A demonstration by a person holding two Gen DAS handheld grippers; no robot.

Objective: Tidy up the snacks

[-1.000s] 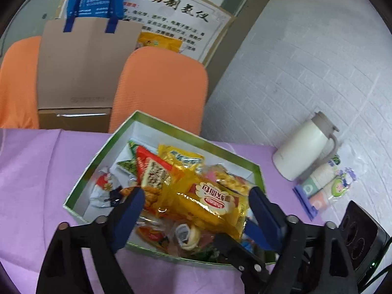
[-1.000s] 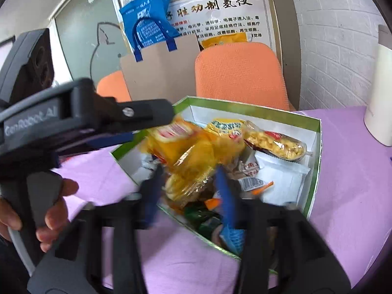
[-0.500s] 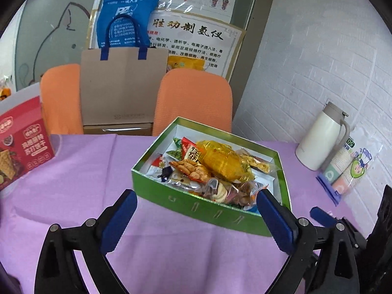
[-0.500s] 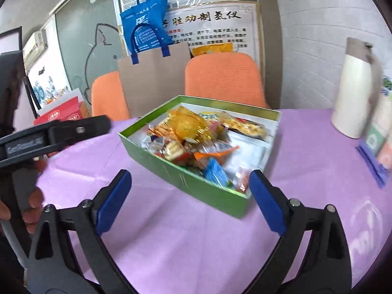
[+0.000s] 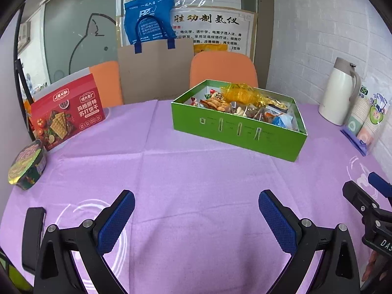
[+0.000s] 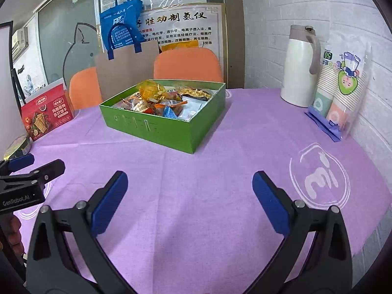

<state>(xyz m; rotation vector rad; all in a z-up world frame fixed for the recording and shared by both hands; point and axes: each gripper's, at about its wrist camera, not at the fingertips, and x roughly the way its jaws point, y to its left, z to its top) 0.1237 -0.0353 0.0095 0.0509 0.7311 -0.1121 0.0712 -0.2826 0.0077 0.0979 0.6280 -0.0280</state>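
A green box filled with several snack packets stands on the purple tablecloth, a crinkled yellow bag lying on top of the pile. My left gripper hangs open over bare cloth, well short of the box, with nothing between its blue pads. My right gripper is open too, held back from the box and empty. Each gripper's tip shows at the edge of the other's view.
A red cracker box and a round instant-noodle bowl sit at the left. A white thermos jug and a pack of paper cups stand by the brick wall at right. Orange chairs and a paper bag stand behind the table.
Both grippers have pulled back and away from the box toward the table's near side. The right gripper, shut on the yellow bag one second ago, has let it go into the box and stands open.
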